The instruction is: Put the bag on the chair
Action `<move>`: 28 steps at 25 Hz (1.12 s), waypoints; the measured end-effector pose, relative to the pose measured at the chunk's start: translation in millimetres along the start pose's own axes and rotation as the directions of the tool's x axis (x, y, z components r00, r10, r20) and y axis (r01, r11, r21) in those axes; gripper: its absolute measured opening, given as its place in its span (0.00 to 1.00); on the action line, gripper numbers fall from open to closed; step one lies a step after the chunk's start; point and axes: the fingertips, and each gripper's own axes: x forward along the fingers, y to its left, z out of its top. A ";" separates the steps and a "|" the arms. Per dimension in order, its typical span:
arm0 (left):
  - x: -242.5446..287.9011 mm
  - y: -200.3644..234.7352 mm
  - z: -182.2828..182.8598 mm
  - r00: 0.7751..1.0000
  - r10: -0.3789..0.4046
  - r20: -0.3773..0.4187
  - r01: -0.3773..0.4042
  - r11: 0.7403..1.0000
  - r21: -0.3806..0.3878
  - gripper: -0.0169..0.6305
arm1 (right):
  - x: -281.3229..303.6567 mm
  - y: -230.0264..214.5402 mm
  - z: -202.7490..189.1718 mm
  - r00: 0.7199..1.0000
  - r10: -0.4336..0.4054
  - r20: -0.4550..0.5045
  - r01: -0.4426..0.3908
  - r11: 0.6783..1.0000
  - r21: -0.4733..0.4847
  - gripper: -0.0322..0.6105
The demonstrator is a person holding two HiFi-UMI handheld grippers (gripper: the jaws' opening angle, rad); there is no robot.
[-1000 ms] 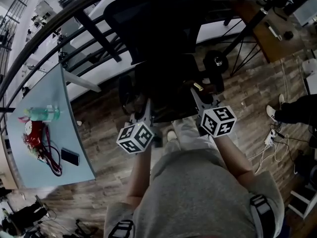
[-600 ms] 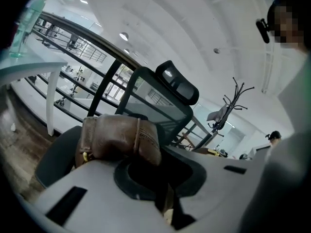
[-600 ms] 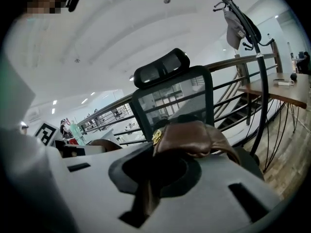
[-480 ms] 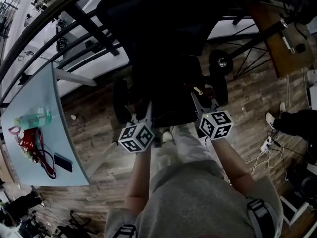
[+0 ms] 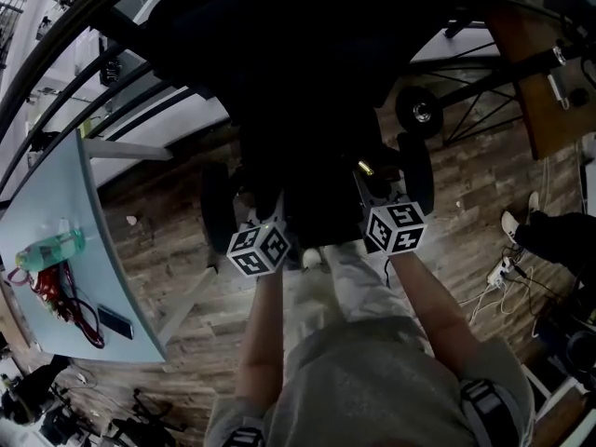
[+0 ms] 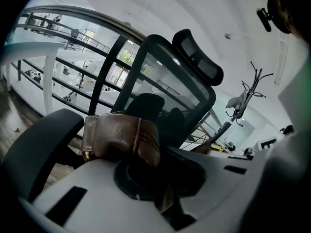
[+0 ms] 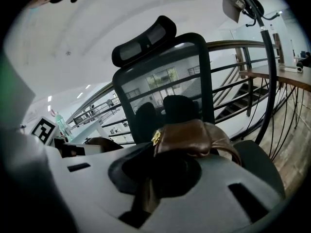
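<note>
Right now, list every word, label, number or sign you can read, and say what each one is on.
No readable text in any view.
Left cube and right cube: black-and-white square patterns only, no letters or digits.
Bottle on the table: any label is too small to read.

In the head view's centre, my left hand-held gripper (image 5: 268, 220) and right hand-held gripper (image 5: 372, 189) are gripping the bag (image 6: 121, 140) between them, before the chair (image 5: 298, 91). At lower left, a bottle (image 5: 47, 250) and phone (image 5: 116, 322) are lying on the counter (image 5: 102, 277).
</note>
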 end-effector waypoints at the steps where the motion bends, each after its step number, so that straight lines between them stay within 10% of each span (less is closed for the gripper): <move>1: 6.8 3.7 -4.0 1.000 0.009 -0.010 -0.009 1.000 0.003 0.06 | 6.3 -4.6 -4.2 1.000 -0.002 -0.010 0.002 1.000 0.001 0.09; 28: 84.8 67.6 -68.6 0.968 0.151 -0.202 -0.138 0.987 0.078 0.06 | 89.7 -54.1 -83.5 0.978 -0.102 -0.180 0.102 0.995 -0.004 0.09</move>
